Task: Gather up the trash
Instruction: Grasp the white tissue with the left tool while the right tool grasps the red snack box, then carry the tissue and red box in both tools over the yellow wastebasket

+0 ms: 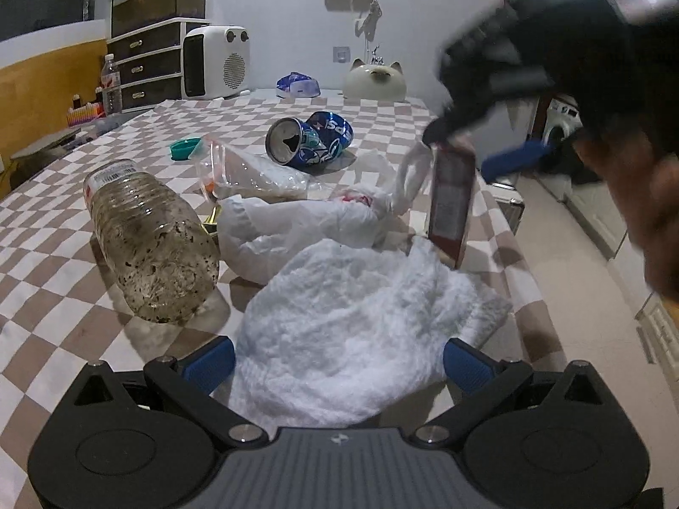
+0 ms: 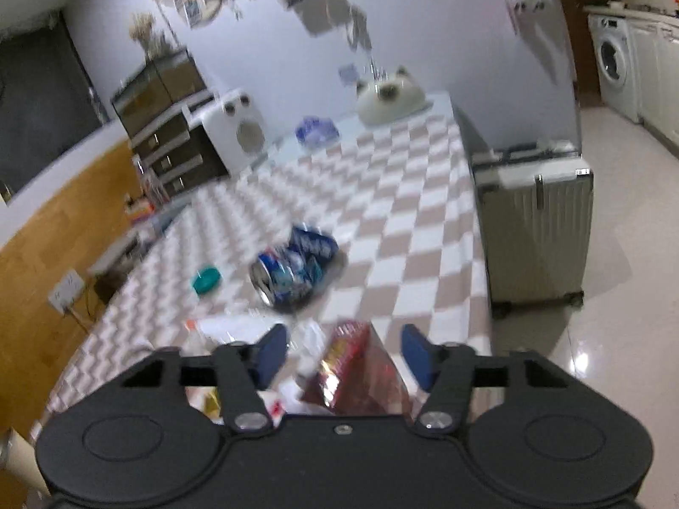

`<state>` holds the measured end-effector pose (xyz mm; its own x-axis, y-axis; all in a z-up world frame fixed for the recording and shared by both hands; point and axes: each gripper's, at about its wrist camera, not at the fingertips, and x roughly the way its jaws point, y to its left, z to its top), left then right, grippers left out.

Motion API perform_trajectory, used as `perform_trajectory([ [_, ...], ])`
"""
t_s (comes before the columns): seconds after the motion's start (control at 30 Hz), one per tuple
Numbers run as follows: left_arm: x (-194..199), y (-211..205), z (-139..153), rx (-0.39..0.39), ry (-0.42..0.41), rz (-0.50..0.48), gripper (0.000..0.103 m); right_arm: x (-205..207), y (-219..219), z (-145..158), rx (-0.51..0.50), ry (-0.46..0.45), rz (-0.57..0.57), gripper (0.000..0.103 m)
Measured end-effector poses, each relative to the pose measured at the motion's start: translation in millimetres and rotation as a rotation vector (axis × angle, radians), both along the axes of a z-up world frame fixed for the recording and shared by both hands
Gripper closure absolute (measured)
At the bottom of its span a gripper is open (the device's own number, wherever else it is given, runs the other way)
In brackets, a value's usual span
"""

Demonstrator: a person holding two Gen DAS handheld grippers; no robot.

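Observation:
My left gripper [image 1: 338, 365] is open low over the checkered table [image 1: 51, 288], with a fluffy white tissue [image 1: 352, 309] lying between its blue fingers [image 1: 210, 367]. A dirty clear bottle [image 1: 148, 246] lies on its side to the left. Behind the tissue lie a crumpled white bag [image 1: 293, 225], a clear plastic bag [image 1: 254, 174], a crushed blue can [image 1: 310, 140] [image 2: 293, 267] and a teal cap [image 1: 184, 148] [image 2: 206, 280]. My right gripper [image 2: 344, 353] [image 1: 460, 152] is open around a red snack wrapper [image 2: 360, 377] [image 1: 450, 203] standing at the table's right edge. A gap shows beside its left pad.
A white heater [image 1: 216, 61], a drawer unit [image 1: 144, 68], a water bottle [image 1: 111, 85] and a cat-shaped white object [image 1: 373, 80] stand along the back. A grey suitcase [image 2: 534, 229] is on the floor right of the table; a washing machine [image 2: 611, 59] is beyond.

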<state>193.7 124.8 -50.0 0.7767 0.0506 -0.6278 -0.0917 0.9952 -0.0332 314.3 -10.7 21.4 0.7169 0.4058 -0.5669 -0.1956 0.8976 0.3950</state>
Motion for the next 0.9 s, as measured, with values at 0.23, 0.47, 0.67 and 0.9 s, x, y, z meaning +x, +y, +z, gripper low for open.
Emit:
perform_trajectory([
  [0.23, -13, 7, 11, -0.129, -0.061, -0.039, 0.000, -25, -34, -5, 0.009, -0.013, 0.055, 0.070],
  [0.47, 2, -16, 19, -0.082, -0.105, -0.082, 0.004, -44, -62, -16, 0.039, 0.025, 0.078, 0.078],
  [0.67, 16, -23, 17, -0.060, -0.087, -0.090, 0.019, -48, -56, -26, 0.048, 0.043, 0.128, 0.082],
  [0.9, 27, -30, 8, -0.045, -0.035, -0.083, 0.040, -46, -48, -37, 0.061, 0.073, 0.133, 0.082],
])
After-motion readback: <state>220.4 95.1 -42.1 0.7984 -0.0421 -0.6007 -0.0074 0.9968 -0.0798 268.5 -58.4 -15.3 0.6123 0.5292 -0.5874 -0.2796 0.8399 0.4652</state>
